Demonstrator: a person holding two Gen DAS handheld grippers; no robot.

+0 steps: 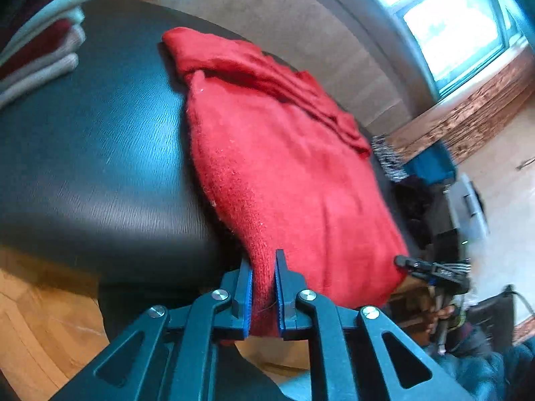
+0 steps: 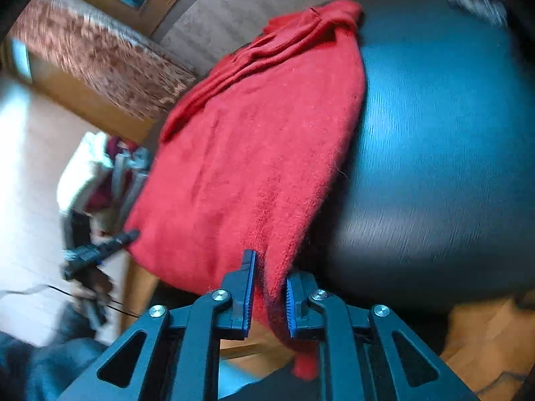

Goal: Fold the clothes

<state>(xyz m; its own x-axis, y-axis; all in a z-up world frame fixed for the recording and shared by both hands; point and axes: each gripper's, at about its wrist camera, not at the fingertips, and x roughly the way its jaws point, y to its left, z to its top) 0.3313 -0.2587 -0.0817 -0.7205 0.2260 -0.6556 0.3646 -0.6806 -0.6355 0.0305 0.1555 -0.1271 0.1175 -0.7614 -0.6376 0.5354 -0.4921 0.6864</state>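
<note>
A red knitted sweater (image 1: 284, 167) lies on a dark table (image 1: 100, 150), its far part bunched in folds. Its near hem comes over the table's front edge. My left gripper (image 1: 263, 264) is shut on the hem's left corner, red fabric pinched between the blue pads. In the right wrist view the sweater (image 2: 260, 140) fills the middle, and my right gripper (image 2: 271, 265) is shut on its right corner, with a strip of fabric hanging below the pads. Each view shows the other gripper at the opposite corner: the right gripper (image 1: 431, 270), the left gripper (image 2: 100, 250).
A stack of folded clothes (image 1: 40, 43) sits at the table's far left. A black-and-white patterned cloth (image 1: 388, 158) lies past the sweater on the right. A window (image 1: 461, 23) and a wooden ledge (image 2: 100, 63) are behind. Wood floor (image 1: 40, 317) lies below the table edge.
</note>
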